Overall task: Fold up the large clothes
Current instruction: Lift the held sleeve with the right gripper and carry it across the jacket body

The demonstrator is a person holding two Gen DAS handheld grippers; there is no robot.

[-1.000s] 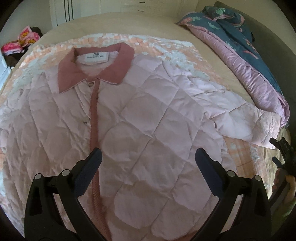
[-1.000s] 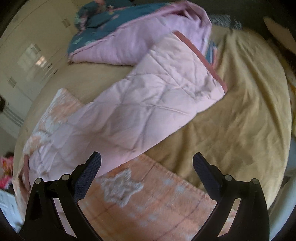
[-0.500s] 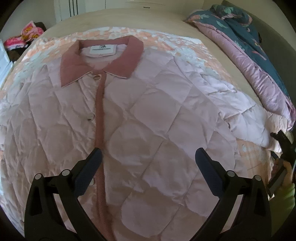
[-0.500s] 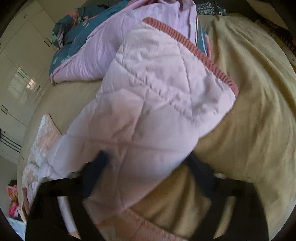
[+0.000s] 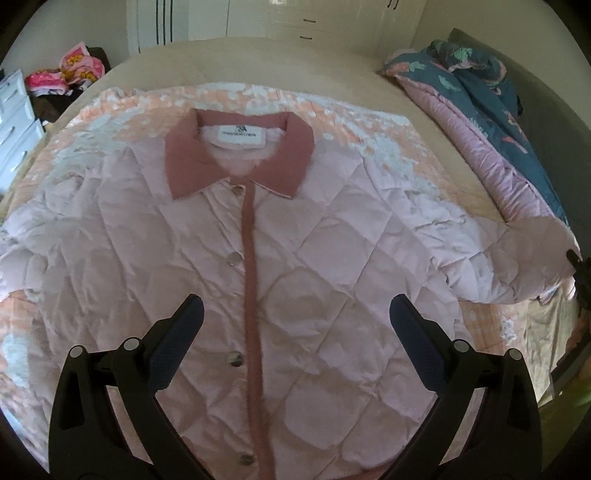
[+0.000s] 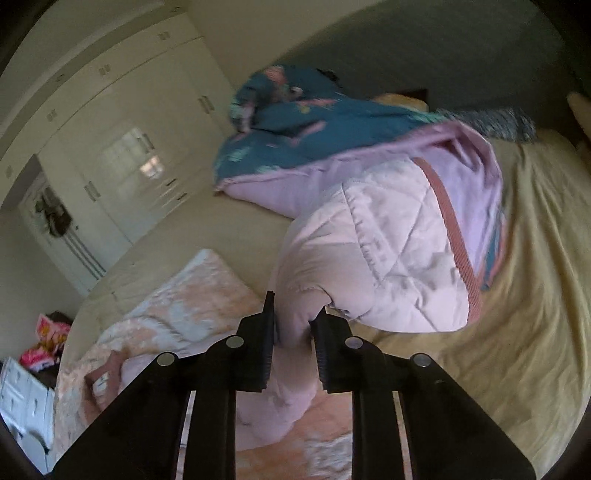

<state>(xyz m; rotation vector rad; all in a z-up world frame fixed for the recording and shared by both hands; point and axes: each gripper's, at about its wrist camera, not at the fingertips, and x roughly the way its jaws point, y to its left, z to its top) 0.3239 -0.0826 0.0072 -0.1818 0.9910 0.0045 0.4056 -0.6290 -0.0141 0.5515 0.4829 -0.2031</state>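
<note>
Sleeve (image 6: 373, 254) between hand-held gripper (image 6: 293, 325) jaws

Quilted cloth jacket (image 5: 332, 266) (matt) — puffy

The pink quilted jacket (image 5: 295, 266) lies flat, front up, on an orange-and-white patterned blanket (image 5: 351, 122) spread over the tan-sheeted bed (image 5: 236, 59), its dusty-rose collar (image 5: 240, 155) toward the far white wardrobe (image 5: 295, 18). The left tongs (image 5: 295, 325) hang above the jacket's lower front. A teal-and-pink floral duvet (image 5: 498, 122) is heaped along the bed's right edge. The jacket's right sleeve (image 6: 388, 258) reaches that way, pinched in the right tongs (image 6: 293, 328). Bright crumpled clothes (image 5: 74, 70) sit far left, beside white drawers (image 5: 14, 122).
</note>
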